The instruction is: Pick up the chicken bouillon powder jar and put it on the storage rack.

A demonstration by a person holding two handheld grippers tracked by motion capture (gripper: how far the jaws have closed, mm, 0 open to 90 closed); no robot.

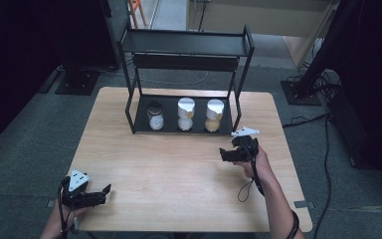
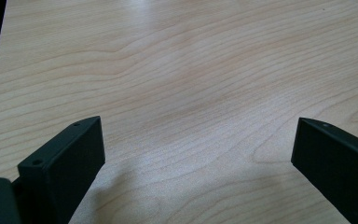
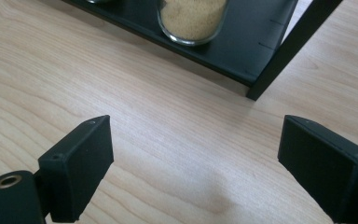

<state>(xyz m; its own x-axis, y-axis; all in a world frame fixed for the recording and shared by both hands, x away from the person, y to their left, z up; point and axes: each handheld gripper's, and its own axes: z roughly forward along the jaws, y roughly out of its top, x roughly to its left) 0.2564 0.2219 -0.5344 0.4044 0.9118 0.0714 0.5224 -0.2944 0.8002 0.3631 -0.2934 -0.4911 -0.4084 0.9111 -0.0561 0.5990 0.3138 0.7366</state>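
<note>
High view: a wooden table (image 1: 179, 169) carries a black two-level rack (image 1: 186, 50) at its far middle. Three jars stand in a row on the rack's lower shelf: a dark-topped jar (image 1: 154, 116) at the left, a white-lidded middle jar (image 1: 186, 113), and a white-lidded jar of tan grains (image 1: 214, 115) at the right. The right gripper (image 1: 222, 154) is held above the table just in front of the rack's right front leg, near the jar of tan grains but apart from it. The right hand (image 1: 255, 162) wraps the gripper body, the forearm coming in from the bottom right edge and slanting up and leftward; a cable loop hangs below the wrist. The left gripper (image 1: 107, 191) sits low at the table's near left corner, well apart from the rack, its jaws aimed rightward across the bare wood, with the left hand (image 1: 59, 221) behind it at the bottom edge.

Left gripper view: the left gripper (image 2: 198, 140) looks down at a slant on plain wood grain. Its two black jaws stand spread wide with nothing between them.

Right gripper view: the right gripper (image 3: 196, 140) tilts down toward the table in front of the rack. Its jaws are spread wide and empty, bare wood between them. Beyond them lie the lower shelf's front edge and a black upright leg (image 3: 289, 51), with the bottom of the jar of tan grains (image 3: 192, 19) standing on the shelf at the top of the frame, clear of both jaws.
</note>
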